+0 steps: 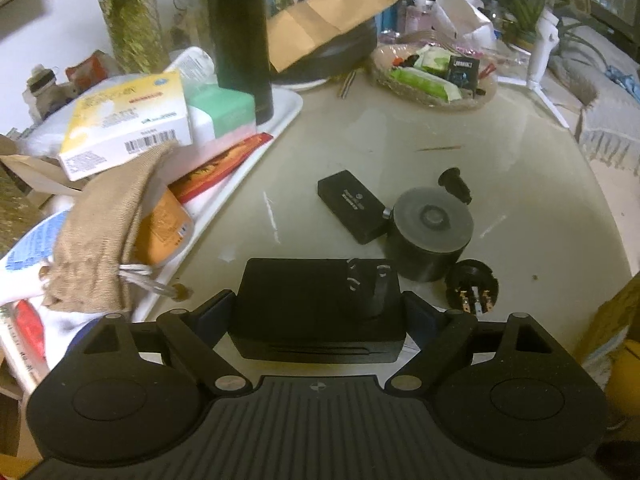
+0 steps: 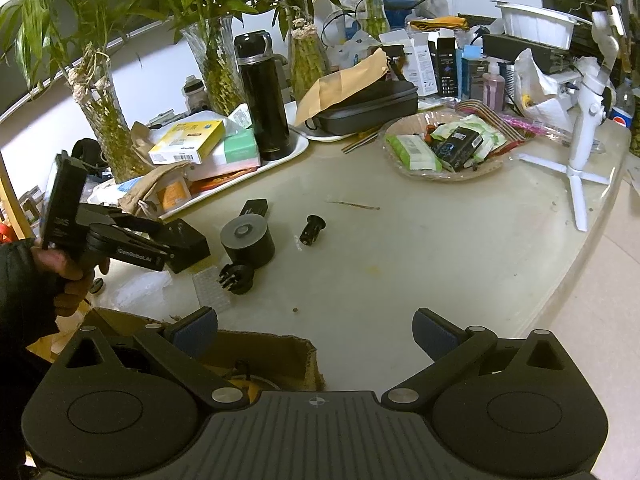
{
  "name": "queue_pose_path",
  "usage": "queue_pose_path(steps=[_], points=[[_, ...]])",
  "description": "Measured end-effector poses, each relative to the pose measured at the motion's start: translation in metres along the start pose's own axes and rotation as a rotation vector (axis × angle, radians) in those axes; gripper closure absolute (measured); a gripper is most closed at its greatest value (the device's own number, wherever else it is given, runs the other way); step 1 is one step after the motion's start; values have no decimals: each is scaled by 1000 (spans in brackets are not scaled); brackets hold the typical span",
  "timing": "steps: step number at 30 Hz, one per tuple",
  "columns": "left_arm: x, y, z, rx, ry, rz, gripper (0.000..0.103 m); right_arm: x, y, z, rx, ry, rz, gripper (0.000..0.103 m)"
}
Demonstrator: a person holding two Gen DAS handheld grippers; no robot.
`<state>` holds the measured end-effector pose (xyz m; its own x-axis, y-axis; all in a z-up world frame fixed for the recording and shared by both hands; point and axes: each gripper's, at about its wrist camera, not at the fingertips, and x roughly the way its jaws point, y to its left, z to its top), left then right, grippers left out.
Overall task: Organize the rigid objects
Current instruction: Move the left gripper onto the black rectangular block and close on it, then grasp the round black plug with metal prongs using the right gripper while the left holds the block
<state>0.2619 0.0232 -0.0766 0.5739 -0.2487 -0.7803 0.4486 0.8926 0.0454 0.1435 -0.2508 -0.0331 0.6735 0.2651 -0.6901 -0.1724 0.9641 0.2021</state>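
Note:
My left gripper (image 1: 318, 308) is shut on a black power adapter (image 1: 320, 300), its prongs facing up and its sides against both pads. The right wrist view shows that same gripper (image 2: 182, 246) at the left, in a person's hand, with the adapter (image 2: 194, 240) just above the table. On the table beyond it lie a black cylinder (image 1: 430, 236), a flat black box (image 1: 352, 210), a small black plug (image 1: 456, 184) and a round connector with brass pins (image 1: 474, 286). My right gripper (image 2: 314, 322) hangs open over the table's near edge, holding nothing.
A white tray (image 1: 280, 120) at the left is piled with boxes, a burlap pouch and a tall black flask (image 1: 240, 40). A woven basket (image 2: 448, 172) of packets and a white tripod stand (image 2: 576, 168) sit farther back. An open cardboard box (image 2: 260, 352) is below the table edge.

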Motion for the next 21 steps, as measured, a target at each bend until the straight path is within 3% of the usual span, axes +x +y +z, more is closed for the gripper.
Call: queue_pose_path(steps=[11,21], points=[[-31,-7,-5,-65,-52,-2,15,-2,7,2,-11,4,10,0],[-68,-12,-7,-183,-124,-20,15,-5,13,4,-26,15,14,0]])
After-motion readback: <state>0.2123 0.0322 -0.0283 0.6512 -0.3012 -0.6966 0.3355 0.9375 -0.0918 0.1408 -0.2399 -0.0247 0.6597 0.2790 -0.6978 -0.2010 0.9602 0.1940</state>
